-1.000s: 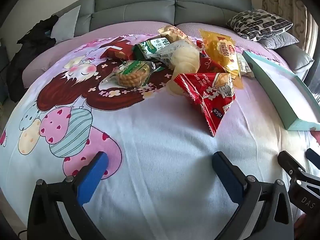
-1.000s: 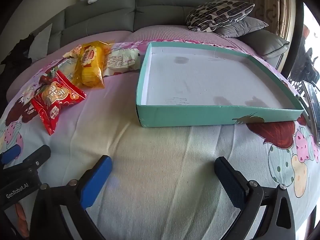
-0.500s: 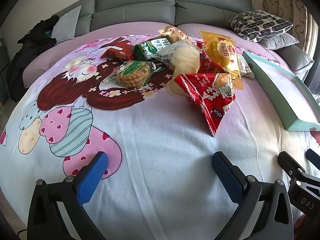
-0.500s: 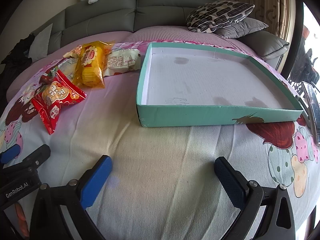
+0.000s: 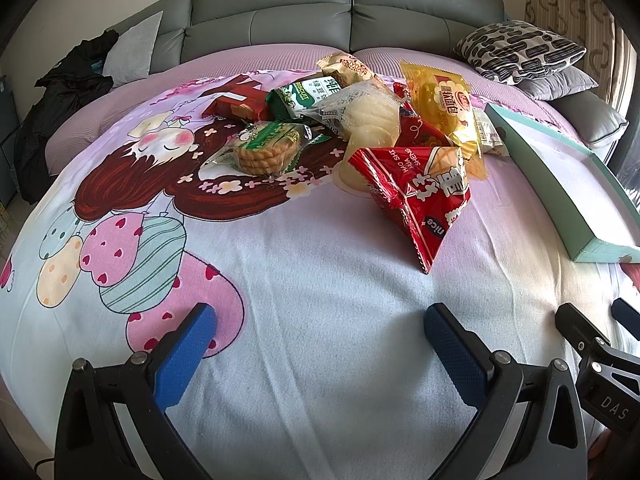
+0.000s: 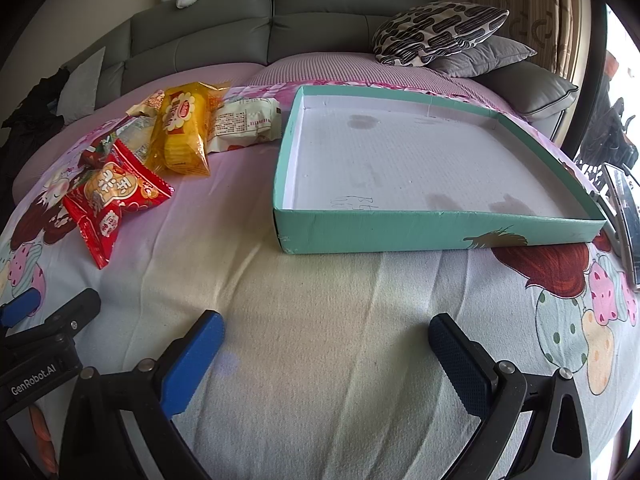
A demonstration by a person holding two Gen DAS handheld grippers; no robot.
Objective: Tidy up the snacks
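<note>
Nothing has moved: we hover both tongs, left (image 5: 320,344) and right (image 6: 326,344), released and empty, the snacks (image 5: 360,128) nearer our left, the box (image 6: 432,222) ahead of our right.

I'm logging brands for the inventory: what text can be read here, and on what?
"BISCUIT": green packet
"nice", "HAO SHI": red bag
"DAS": right tool, seen from the left wrist
"GenRobot.AI": left tool, seen from the right wrist
Yellow bag, white packet: print too blurred.
</note>
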